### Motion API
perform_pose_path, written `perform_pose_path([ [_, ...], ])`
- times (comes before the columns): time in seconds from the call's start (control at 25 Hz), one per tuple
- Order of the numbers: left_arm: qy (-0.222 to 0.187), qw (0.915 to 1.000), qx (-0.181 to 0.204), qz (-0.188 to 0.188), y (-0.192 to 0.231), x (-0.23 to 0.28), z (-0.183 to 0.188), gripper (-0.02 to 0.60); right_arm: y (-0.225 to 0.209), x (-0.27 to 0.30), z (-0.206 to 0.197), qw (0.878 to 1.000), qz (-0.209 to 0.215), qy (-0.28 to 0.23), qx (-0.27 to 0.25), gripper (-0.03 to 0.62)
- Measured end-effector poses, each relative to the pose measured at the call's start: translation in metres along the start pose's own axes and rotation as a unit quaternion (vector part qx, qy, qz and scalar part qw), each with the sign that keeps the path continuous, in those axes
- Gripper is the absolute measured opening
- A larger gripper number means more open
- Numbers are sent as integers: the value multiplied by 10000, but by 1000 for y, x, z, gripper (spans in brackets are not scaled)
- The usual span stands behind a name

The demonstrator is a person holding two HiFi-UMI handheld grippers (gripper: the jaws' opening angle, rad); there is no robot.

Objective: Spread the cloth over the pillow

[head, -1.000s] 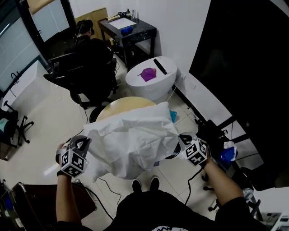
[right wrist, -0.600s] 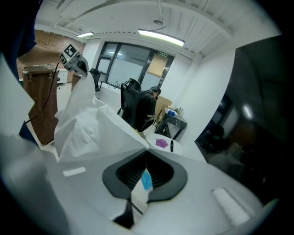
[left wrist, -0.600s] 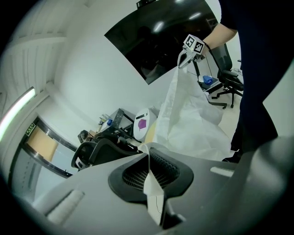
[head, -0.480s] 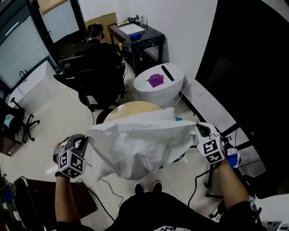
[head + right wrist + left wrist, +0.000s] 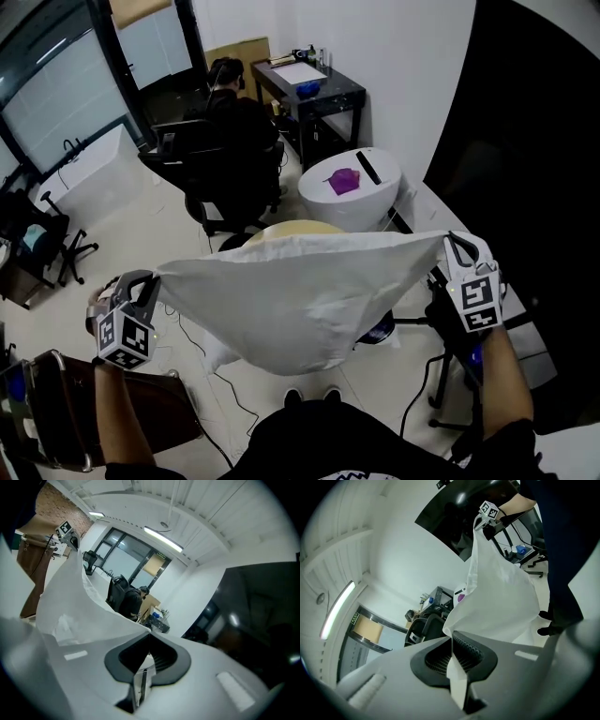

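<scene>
Cloth (image 5: 300, 300) hangs in mid-air at the centre of the head view, white and creased. Its long axis runs left to right, and its taut upper edge climbs slightly toward the right of the frame. Below that edge the fabric sags to a rounded belly at lower centre.

We see the left gripper (image 5: 150, 281) at lower left, jaws clenched on one corner. The right gripper (image 5: 451, 244) at mid right pinches the opposite corner just as tightly. Each carries a marker cube (image 5: 123, 338) printed with black-and-white squares, which bear no letters.

Behind the cloth's upper edge, a tan round tabletop (image 5: 291, 228) shows as a thin arc. Farther up sits a white drum (image 5: 352, 192) with a purple object (image 5: 344, 180) and a black bar (image 5: 368, 168) on top. Beyond it a seated person (image 5: 239, 117) in a black office chair (image 5: 211, 178) faces a black desk (image 5: 314, 89).

The floor (image 5: 122, 234) is pale and glossy. Glass partitions (image 5: 66, 103) line the upper left, and a white wall (image 5: 403, 66) stands at upper right. In the left gripper view a small green sign (image 5: 354, 618) sits over a doorway — too small to read.
</scene>
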State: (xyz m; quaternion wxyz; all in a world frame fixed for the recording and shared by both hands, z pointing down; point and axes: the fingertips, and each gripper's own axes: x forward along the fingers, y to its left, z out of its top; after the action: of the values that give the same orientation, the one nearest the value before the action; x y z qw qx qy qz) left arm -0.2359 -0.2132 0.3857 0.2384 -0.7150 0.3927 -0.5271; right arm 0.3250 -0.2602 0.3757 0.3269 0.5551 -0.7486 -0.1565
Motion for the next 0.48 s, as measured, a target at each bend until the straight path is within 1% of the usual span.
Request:
perform_pose_path([
  [0.24,120,9989,24,455,39,-30,-11,0,-39,-9,27,9991,-352,-226,-62,11],
  [0.48,233,9963,99,825,76,-45,-19,0,-75,-14,52,9965,-638,-360,-411,11],
])
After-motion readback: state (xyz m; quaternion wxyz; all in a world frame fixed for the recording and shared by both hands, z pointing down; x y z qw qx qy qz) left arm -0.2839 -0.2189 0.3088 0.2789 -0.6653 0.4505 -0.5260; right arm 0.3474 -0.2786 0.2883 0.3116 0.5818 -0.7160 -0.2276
